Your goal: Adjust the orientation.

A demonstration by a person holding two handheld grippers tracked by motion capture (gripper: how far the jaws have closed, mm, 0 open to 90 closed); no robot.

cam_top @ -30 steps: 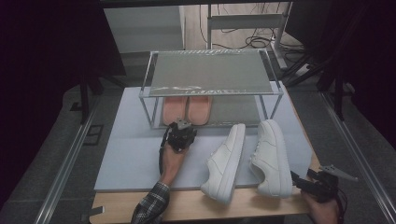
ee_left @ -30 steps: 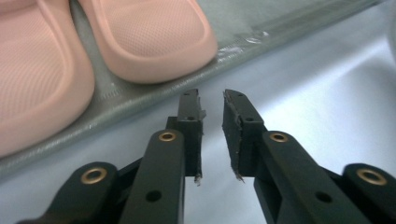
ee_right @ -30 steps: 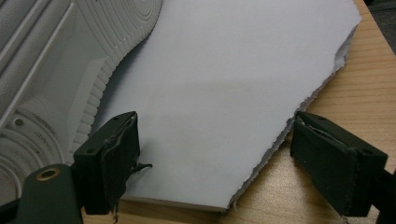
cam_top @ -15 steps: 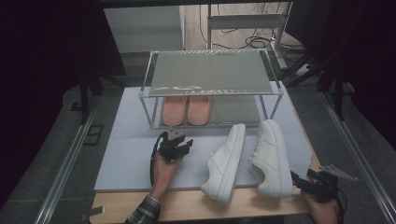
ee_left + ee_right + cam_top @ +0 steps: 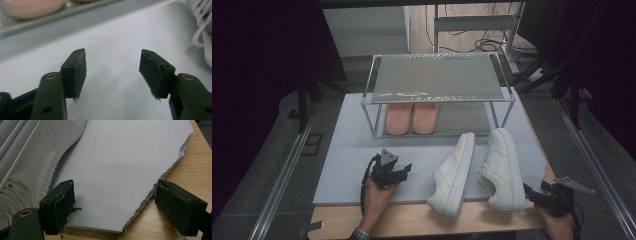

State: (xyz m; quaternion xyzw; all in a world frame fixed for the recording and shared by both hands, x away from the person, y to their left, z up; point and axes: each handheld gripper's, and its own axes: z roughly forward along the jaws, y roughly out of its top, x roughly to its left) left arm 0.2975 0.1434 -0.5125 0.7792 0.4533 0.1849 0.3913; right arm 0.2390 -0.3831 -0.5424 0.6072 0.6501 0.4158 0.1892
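Two pink slippers (image 5: 412, 118) lie side by side on the lower shelf of a metal rack (image 5: 439, 97). Two white sneakers (image 5: 453, 172) (image 5: 502, 167) lie on their sides on the pale sheet (image 5: 352, 150) in front of it. My left gripper (image 5: 404, 170) hovers over the sheet, left of the sneakers. Its jaws have just been opening and hold nothing (image 5: 112, 56). A slipper (image 5: 30, 7) and sneaker laces (image 5: 203, 30) edge the left gripper view. My right gripper (image 5: 534, 194) stands open by the right sneaker's heel, empty (image 5: 115, 186), next to the sneaker's sole (image 5: 30, 157).
The sheet's torn near edge (image 5: 155, 192) ends over the wooden table (image 5: 422, 220). The rack's top shelf (image 5: 437, 77) is bare mesh. Metal rails (image 5: 282, 175) run along both sides of the table, and cables (image 5: 482, 45) lie on the floor beyond.
My left gripper has drawn back from the slippers at the rack toward the near edge, and its jaws have opened. The right gripper has stayed in place.
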